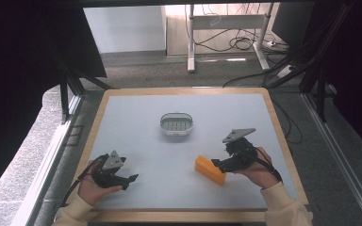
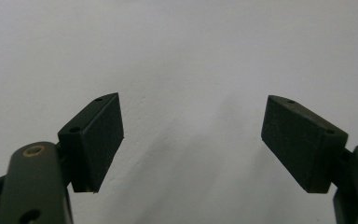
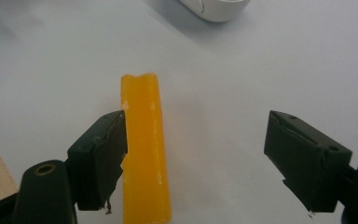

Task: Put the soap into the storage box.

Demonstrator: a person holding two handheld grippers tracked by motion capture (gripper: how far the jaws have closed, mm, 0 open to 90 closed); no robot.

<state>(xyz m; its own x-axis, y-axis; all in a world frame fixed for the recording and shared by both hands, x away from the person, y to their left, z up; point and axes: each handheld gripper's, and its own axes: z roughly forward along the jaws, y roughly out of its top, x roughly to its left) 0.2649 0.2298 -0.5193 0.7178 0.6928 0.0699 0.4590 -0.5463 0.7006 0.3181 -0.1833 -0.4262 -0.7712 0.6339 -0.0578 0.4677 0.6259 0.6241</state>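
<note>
Right gripper (image 3: 196,154) is hovering w/ jaws spread wide, the long orange-yellow plastic block (image 3: 144,149) lying on the pale grey table mat (image 1: 141,141) just beside its left jaw. Left gripper (image 2: 191,140) is sitting spread, nothing btw jaws.

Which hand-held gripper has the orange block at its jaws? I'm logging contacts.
The right hand-held gripper: the orange block lies beside one open jaw. The left hand-held gripper faces bare table.

Table (image 1: 136,141): pale grey top, light wood edging. On it: one orange block (image 1: 210,170), lying flat near the front right; one white oval basket (image 1: 176,124), standing around mid-table, well apart from the block.
</note>
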